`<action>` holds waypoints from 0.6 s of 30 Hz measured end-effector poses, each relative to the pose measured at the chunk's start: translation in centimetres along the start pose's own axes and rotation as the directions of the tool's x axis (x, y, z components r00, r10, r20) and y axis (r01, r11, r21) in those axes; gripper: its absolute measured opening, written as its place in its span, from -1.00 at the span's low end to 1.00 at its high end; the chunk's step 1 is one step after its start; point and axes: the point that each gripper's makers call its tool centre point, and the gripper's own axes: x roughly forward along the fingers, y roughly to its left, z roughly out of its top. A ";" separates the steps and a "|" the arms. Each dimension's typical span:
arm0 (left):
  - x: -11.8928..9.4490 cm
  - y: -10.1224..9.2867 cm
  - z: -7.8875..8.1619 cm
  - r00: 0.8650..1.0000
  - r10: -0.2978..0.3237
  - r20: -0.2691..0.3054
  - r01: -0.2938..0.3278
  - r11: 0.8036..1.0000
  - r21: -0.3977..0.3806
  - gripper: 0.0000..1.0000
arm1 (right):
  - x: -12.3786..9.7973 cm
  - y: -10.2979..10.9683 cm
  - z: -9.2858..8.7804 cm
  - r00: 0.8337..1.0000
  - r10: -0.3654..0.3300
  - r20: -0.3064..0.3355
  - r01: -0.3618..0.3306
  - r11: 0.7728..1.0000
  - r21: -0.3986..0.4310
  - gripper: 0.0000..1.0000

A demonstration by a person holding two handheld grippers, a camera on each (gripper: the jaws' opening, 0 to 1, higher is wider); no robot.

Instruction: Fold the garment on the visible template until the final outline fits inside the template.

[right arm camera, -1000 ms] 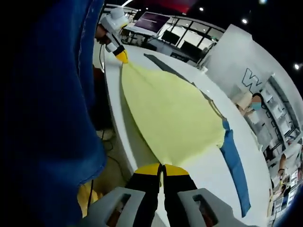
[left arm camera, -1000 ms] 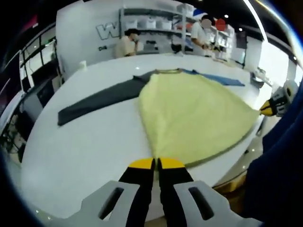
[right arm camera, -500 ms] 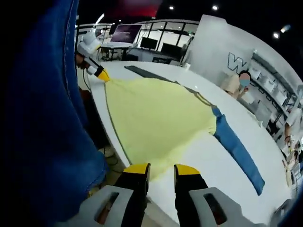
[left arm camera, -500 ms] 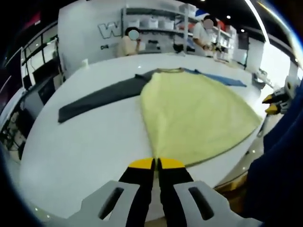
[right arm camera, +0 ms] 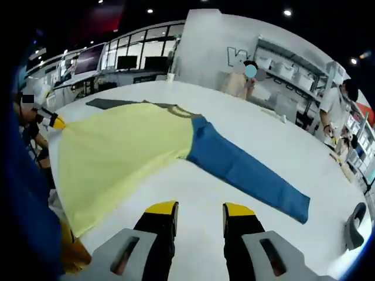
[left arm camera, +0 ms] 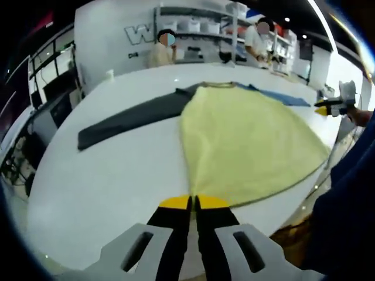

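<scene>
Left gripper view first: the left tongs (left arm camera: 194, 203) are pinched together on the near corner of the garment (left arm camera: 246, 140), right at the table's (left arm camera: 105, 175) near edge. From that pinched corner the yellow body fans out across the table toward the far side, its right hem running along the table's right edge. Past the body, a dark grey sleeve (left arm camera: 135, 115) stretches off to the left, and a sliver of the blue sleeve (left arm camera: 281, 97) pokes out on the far right. The right tongs (left arm camera: 326, 106) show up over by the far right edge, held off the cloth; can't tell from here how wide they are.

Right gripper view: the right tongs (right arm camera: 198, 209) are spread apart with nothing between them, hanging over bare white table (right arm camera: 246, 140). The garment (right arm camera: 117, 152) lies just beyond the tips and off to the left, not touching them. The blue sleeve (right arm camera: 246, 175) runs diagonally from the yellow body out to the right, flat on the table. The left tongs (right arm camera: 57, 122) are at the far left corner of the yellow body, by the table edge.

Way in the back there are shelves (left arm camera: 199, 32) and a couple of people (left arm camera: 161, 50) standing around.
</scene>
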 end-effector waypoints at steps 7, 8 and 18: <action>-1.7 -1.9 2.7 0.990 -0.062 0.125 0.073 0.994 -0.086 -0.78 | 4.6 -10.5 -0.7 0.988 -0.152 -0.028 0.155 0.959 0.236 -0.31; -1.8 -2.0 2.8 0.990 -0.059 0.131 0.071 0.993 -0.091 -0.76 | 4.7 -10.9 -0.8 0.987 -0.156 -0.034 0.160 0.958 0.237 -0.29; -3.1 -2.1 2.6 0.985 -0.001 0.170 0.031 0.985 -0.171 -0.66 | 7.5 -15.8 -1.0 0.986 -0.162 -0.040 0.167 0.947 0.275 -0.23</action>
